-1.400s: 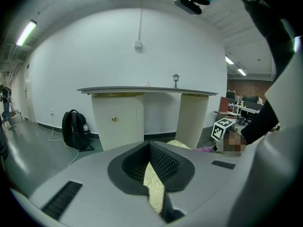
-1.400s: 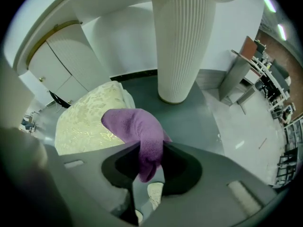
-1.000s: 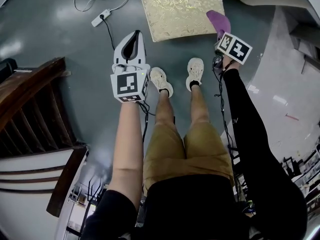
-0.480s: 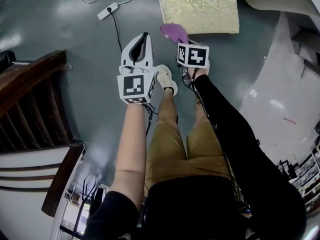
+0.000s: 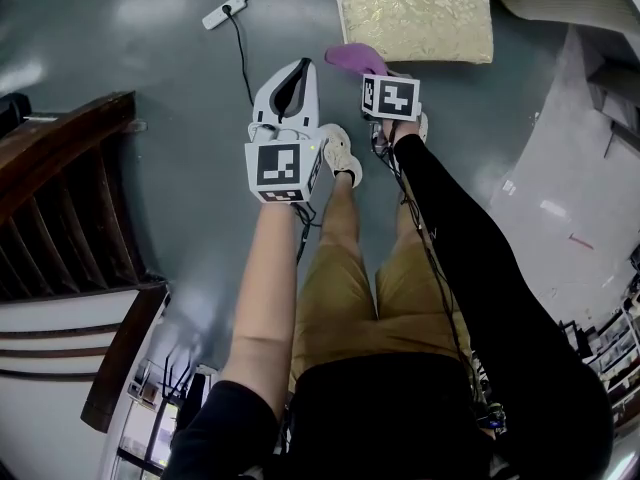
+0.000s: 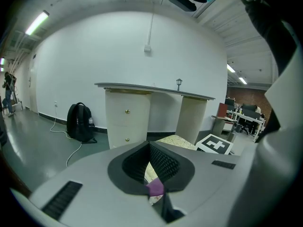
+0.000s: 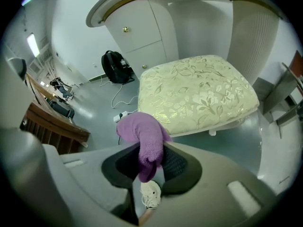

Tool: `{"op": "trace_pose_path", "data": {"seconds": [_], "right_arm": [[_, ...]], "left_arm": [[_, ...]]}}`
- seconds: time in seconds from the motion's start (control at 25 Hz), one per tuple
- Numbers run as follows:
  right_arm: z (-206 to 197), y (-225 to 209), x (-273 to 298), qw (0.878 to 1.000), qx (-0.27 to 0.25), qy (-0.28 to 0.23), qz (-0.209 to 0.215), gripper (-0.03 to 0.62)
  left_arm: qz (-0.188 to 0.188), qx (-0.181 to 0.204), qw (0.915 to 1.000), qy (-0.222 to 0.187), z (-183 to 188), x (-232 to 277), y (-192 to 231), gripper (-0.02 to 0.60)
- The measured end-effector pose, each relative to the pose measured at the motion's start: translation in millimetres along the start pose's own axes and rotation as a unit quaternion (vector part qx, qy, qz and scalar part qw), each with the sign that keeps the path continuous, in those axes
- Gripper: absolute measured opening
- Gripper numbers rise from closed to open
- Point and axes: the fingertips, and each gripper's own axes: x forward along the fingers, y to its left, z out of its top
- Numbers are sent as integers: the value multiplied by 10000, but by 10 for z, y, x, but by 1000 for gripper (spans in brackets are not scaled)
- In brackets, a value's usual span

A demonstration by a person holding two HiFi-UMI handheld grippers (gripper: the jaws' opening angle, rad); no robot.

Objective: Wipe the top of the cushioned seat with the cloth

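The right gripper (image 7: 151, 163) was closed on the purple cloth (image 7: 142, 132), which hung near the front edge of the cushioned seat (image 7: 199, 91), in the upper centre of the head view. The left gripper (image 6: 152, 169) was closed and held nothing.

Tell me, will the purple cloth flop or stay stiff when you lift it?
Probably floppy: the purple cloth slumps over where the right tongs pinch it. It seems light: one small pinch holds it all up. Its fuzzy knit likely grips, not slips.
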Motion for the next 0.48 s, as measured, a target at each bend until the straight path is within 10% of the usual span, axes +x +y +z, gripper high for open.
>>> {"op": "trace_pose_path", "data": {"seconds": [0.48], "right_arm": [[315, -1011, -297, 9963, 569, -430, -474, 87]], "left_arm": [[-70, 100, 9999, -19, 109, 232, -388, 8]]}}
